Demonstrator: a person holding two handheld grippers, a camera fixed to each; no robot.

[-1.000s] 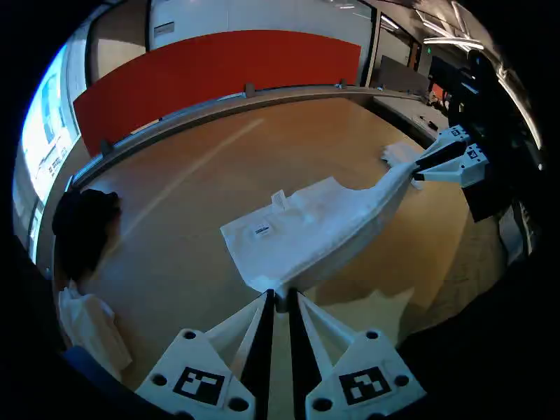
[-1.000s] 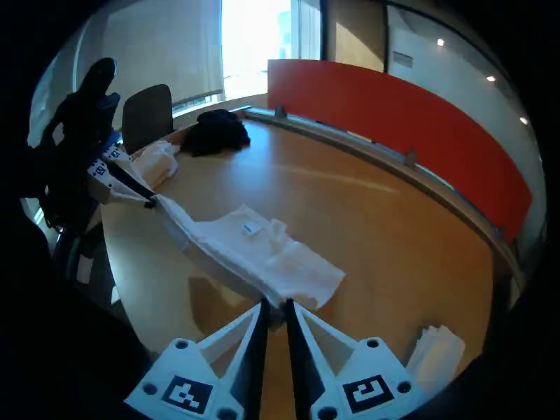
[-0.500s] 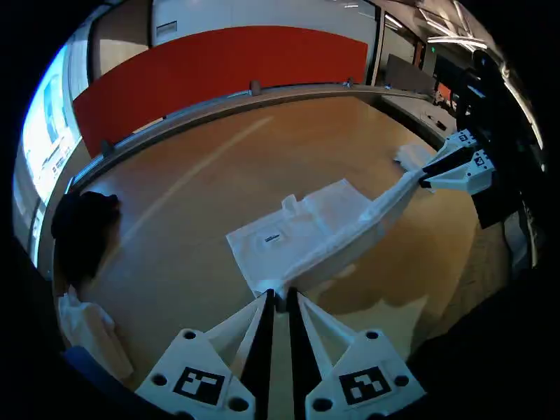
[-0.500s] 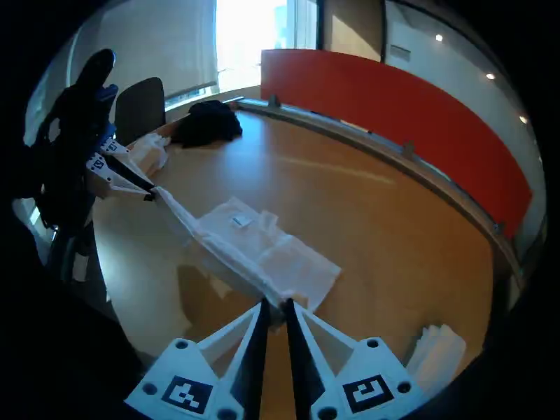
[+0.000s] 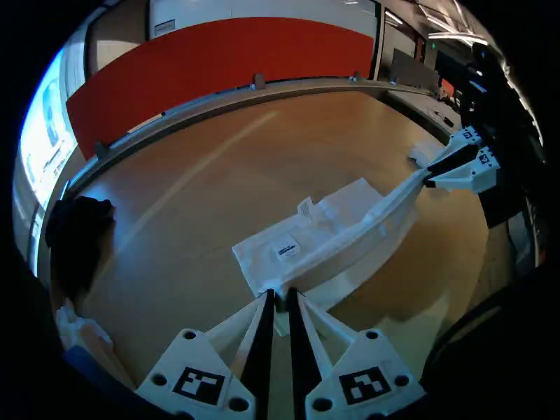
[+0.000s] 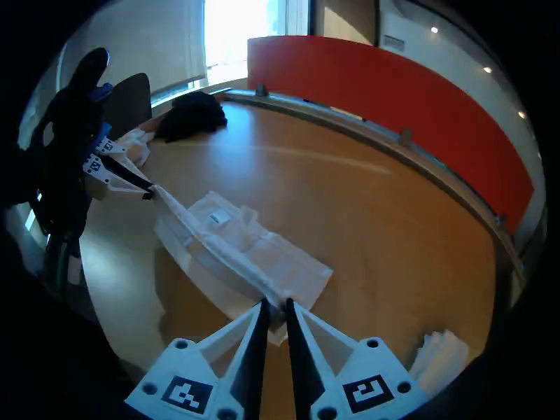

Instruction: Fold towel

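Soft, light, apparently thin towel (image 5: 318, 238) lies partly on the table (image 5: 196, 182), its lifted edge sagging between left gripper (image 5: 278, 302) and right gripper (image 6: 273, 309), each pinching 1 corner, the surest hold.

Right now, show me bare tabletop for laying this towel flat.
Widest bare wood: between the towel and the red divider, along the table. A smaller patch lies between towel and white stack. Crowded: the end with the dark garment and crumpled cloth, and the near edge, where left gripper and right gripper stretch the towel.
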